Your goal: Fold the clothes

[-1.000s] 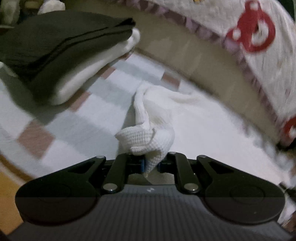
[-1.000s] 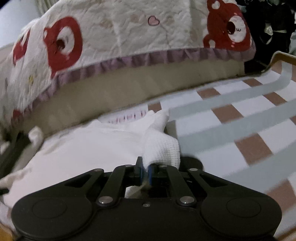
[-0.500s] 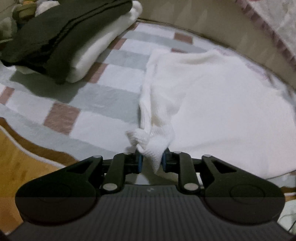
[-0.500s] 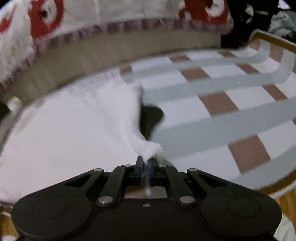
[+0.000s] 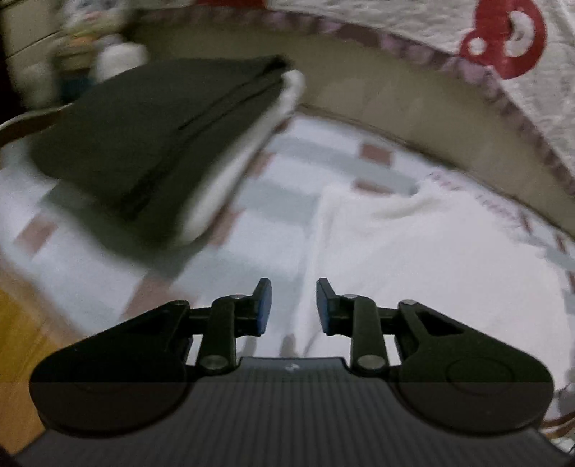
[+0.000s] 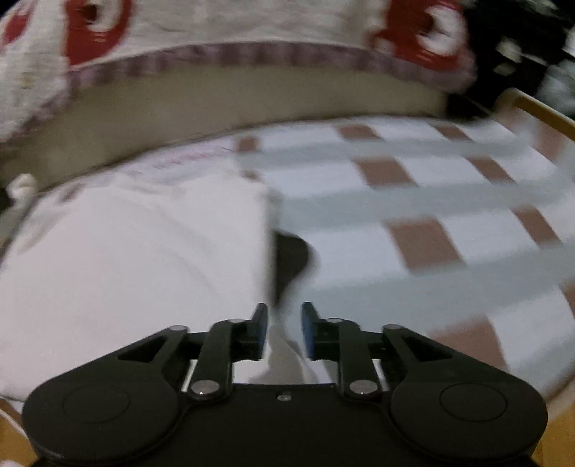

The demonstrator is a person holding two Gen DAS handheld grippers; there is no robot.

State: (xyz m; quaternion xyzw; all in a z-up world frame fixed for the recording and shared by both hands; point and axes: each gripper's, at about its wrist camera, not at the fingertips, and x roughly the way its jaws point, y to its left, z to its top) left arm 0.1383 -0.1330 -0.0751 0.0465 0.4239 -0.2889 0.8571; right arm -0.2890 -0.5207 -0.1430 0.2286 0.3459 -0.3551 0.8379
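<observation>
A stack of folded clothes [image 5: 158,143] blocks the left side of the checked sheet [image 6: 431,201], while a bear-print quilt [image 6: 215,28] walls off the far edge; bare sheet lies open right of the white garment [image 6: 136,244].

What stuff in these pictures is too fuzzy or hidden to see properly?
- Left wrist view: the toys behind the folded dark pile are motion-blurred.
- Left wrist view: the white garment has its near edge hidden behind the left gripper.
- Right wrist view: the dark shape beside the garment is partly covered and blurred.
- Right wrist view: the red print on the blanket is smeared.
</observation>
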